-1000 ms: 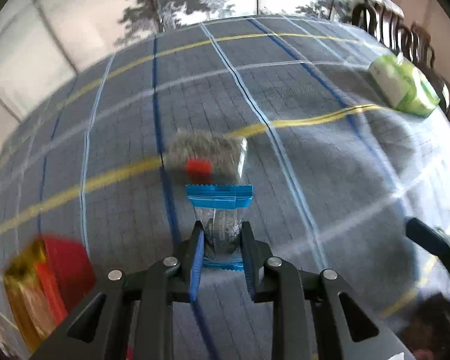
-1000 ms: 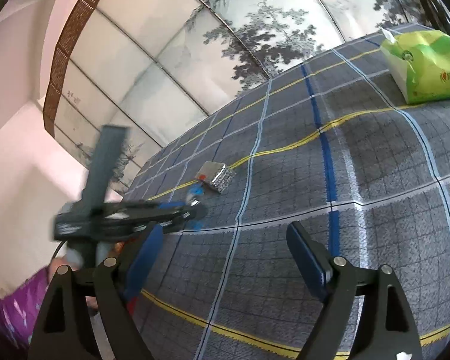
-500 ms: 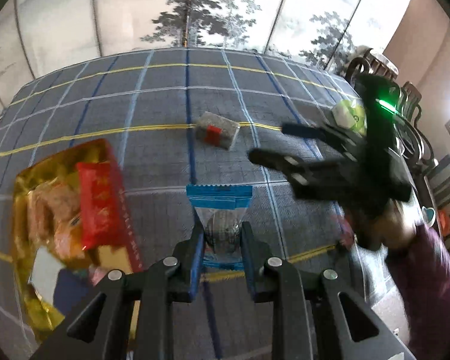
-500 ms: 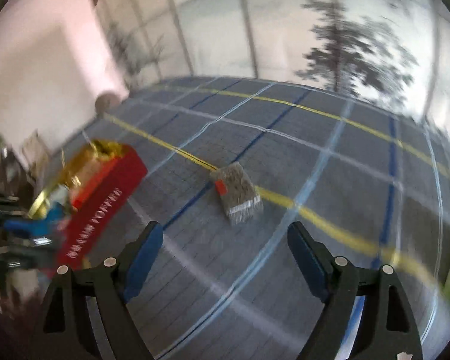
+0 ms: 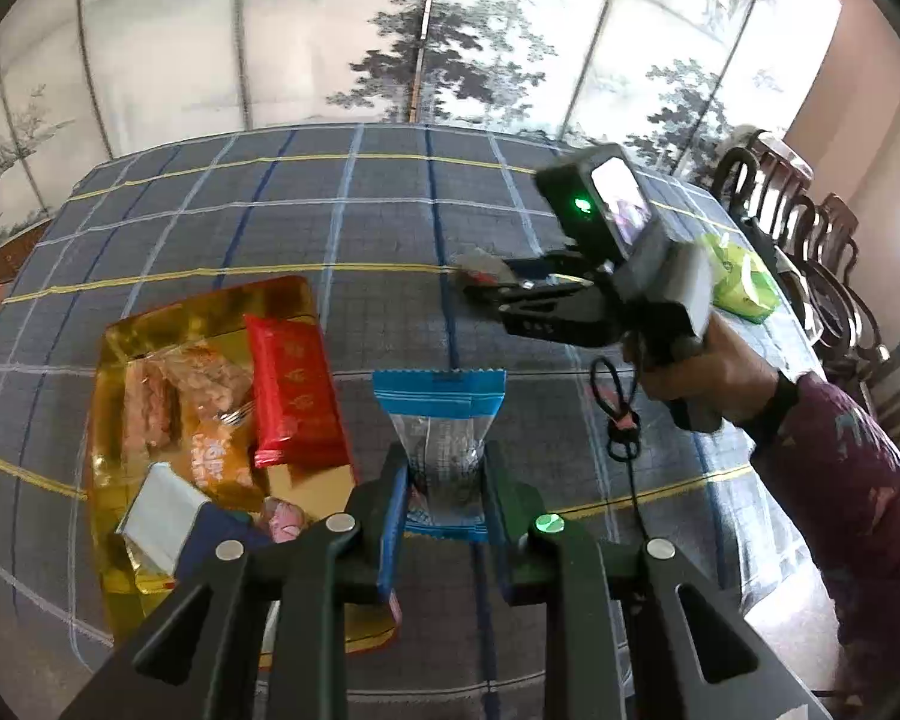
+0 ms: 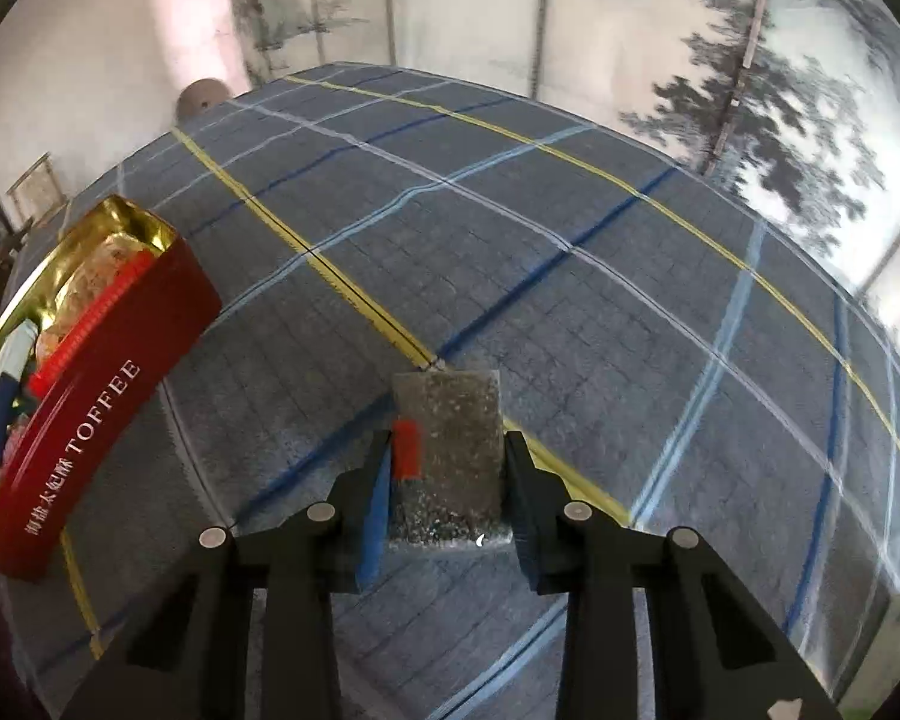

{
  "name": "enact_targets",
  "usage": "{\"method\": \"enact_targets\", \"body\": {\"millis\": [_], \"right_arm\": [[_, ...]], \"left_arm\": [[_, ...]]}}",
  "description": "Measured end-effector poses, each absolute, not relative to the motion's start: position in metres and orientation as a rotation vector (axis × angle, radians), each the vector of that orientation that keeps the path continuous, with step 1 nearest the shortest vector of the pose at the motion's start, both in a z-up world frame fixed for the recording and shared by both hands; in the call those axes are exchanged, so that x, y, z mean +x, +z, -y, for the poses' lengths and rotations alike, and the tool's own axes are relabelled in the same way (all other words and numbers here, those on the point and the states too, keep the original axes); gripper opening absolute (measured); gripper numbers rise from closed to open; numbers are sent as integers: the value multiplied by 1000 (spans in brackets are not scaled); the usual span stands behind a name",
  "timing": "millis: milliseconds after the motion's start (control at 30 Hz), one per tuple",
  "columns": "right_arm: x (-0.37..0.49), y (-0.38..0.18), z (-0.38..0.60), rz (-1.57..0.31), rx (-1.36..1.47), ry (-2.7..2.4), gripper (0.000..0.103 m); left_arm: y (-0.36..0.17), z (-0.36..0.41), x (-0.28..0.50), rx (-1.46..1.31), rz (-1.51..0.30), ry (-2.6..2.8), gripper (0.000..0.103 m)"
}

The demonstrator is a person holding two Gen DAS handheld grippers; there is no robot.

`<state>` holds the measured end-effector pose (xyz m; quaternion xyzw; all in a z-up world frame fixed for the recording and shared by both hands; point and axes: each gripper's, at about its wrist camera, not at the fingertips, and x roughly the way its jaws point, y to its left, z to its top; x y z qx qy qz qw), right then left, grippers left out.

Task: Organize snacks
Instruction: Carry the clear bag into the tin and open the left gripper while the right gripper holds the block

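Plaid tablecloth (image 5: 390, 210), painted screen behind. Left gripper (image 5: 444, 498) pinching blue-ended clear packet (image 5: 441, 420), held above cloth just right of gold tray (image 5: 210, 312) (snacks inside). Right gripper (image 6: 444, 480) closed against sides of grey speckled packet (image 6: 450, 444), lying on cloth.

A matt woven cloth, grey with blue, white and yellow checks, is spread over the table (image 5: 390, 222). A glossy rectangular tin tray (image 5: 210, 312) with a mirror-like gold lining and smooth red lacquered sides is seen on it. A shiny red foil wrapper (image 5: 297, 390) and crinkled clear plastic packets (image 5: 180, 384) are held inside. A clear plastic sachet with blue sealed ends (image 5: 441, 420) is gripped by the matt black plastic left hand-held gripper (image 5: 444, 492). A speckled silvery-grey foil packet (image 6: 447, 450) is flanked by the right hand-held gripper (image 6: 447, 480), also matt black plastic.
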<state>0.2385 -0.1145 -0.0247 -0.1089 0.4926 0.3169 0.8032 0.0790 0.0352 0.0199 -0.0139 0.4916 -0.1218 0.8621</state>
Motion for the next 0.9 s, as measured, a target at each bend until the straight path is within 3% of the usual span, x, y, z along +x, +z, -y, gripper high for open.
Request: {"method": "enact_targets", "body": {"millis": [200, 400, 900], "right_arm": [[165, 6, 160, -979, 3, 613, 32], [98, 2, 206, -949, 219, 441, 32], [80, -2, 208, -930, 205, 337, 32]], "left_arm": [[30, -61, 59, -37, -976, -166, 23], [29, -89, 39, -31, -950, -78, 24], [12, -153, 15, -44, -930, 18, 24]]}}
